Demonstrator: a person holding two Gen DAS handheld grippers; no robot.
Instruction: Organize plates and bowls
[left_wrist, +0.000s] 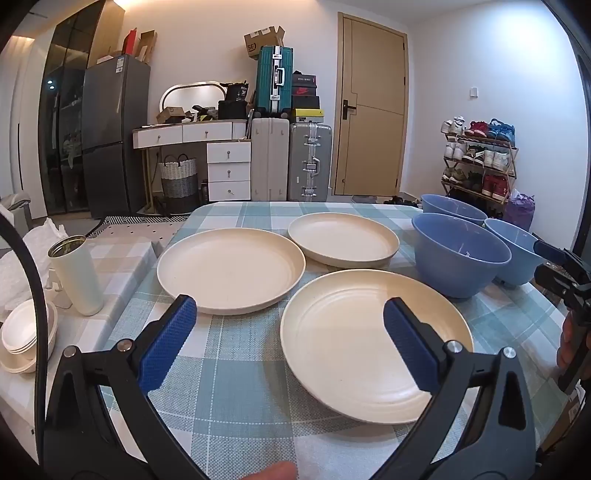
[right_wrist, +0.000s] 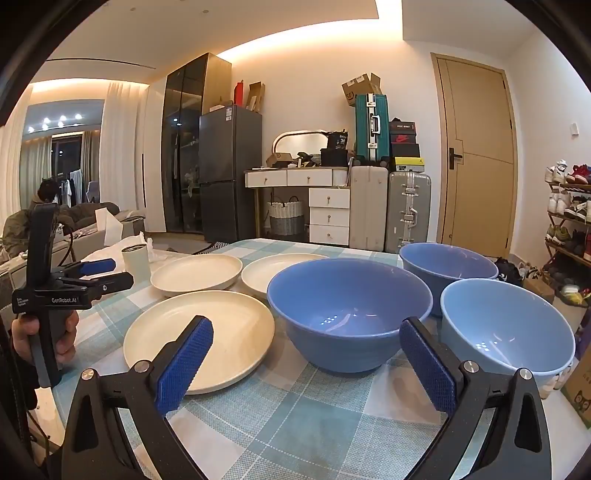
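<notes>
Three cream plates (left_wrist: 369, 343) and three blue bowls (right_wrist: 349, 314) sat apart on the checked surface (left_wrist: 240, 369). Left claw (left_wrist: 290, 336) and right claw (right_wrist: 306, 363) both gaped, empty. They looked light, rigid, slick; pinching a rim seemed best.

Bench (left_wrist: 243, 398) covered with a blue-and-white checked woven cloth (right_wrist: 317, 424). Lying directly on it: three round cream plastic plates (left_wrist: 231, 275) (left_wrist: 343, 240) (left_wrist: 354, 343), set close together, and three round blue plastic bowls (right_wrist: 349, 314) (right_wrist: 447, 266) (right_wrist: 506, 328), all upright. Plates to the left, bowls to the right.
</notes>
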